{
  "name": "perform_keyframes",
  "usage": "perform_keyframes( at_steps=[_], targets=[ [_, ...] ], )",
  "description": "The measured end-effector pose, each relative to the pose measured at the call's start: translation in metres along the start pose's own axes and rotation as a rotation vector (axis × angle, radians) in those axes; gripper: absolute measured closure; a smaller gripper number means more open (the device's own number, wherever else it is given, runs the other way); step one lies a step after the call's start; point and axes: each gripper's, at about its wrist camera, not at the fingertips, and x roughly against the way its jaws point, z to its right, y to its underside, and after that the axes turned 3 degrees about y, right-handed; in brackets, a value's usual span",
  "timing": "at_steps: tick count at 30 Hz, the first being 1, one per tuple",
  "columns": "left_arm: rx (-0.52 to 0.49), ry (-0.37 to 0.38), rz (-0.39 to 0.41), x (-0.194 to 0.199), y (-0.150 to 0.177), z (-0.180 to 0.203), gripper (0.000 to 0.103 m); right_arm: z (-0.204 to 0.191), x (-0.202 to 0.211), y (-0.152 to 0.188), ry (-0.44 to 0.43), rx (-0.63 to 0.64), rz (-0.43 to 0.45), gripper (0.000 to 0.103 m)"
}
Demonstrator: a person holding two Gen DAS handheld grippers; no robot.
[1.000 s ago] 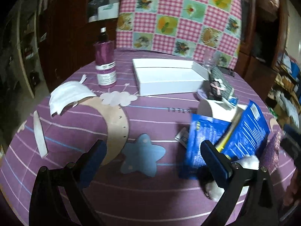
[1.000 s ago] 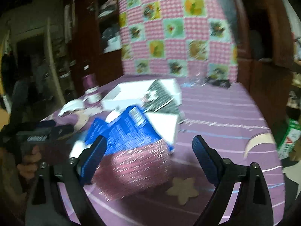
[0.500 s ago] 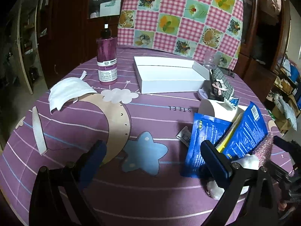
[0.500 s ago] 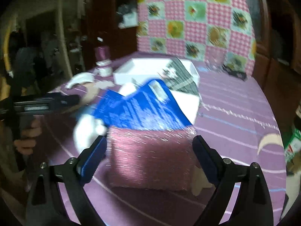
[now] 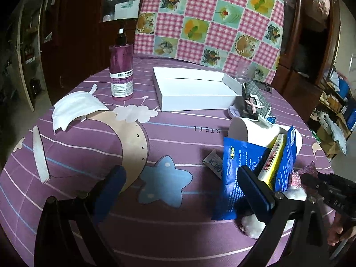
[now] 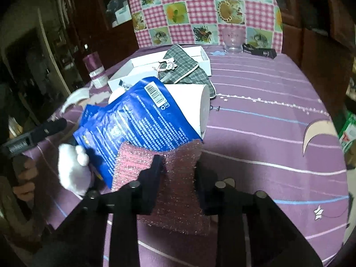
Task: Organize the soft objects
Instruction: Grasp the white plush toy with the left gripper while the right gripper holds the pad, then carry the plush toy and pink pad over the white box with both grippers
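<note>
As jaws just closed, pink glitter sponge [image 6: 175, 178] pinched in R tool [image 6: 178, 171]

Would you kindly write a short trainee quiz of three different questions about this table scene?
1. True or false: the right claw is shut on the pink glittery sponge.
2. What leans on that sponge's far edge? A) blue plastic packet B) white face mask C) purple spray bottle
3. Fill in: the left claw is ____ and holds nothing.

Key: 1 true; 2 A; 3 open.
</note>
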Motion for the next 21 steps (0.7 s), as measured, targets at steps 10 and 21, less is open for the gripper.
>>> perform_keyframes(
  at_steps=[10, 21],
  targets=[
    [-0.044, 0.144, 0.054, 0.006, 0.006, 0.011, 0.002, 0.006, 0.038, -0.008, -0.162, -0.086, 0.178, 0.085],
    [-0.234, 0.372, 0.036, 0.013, 0.02, 0.049, 0.006, 0.018, 0.067, -0.01, -0.211, -0.152, 0.308, 0.085]
  ],
)
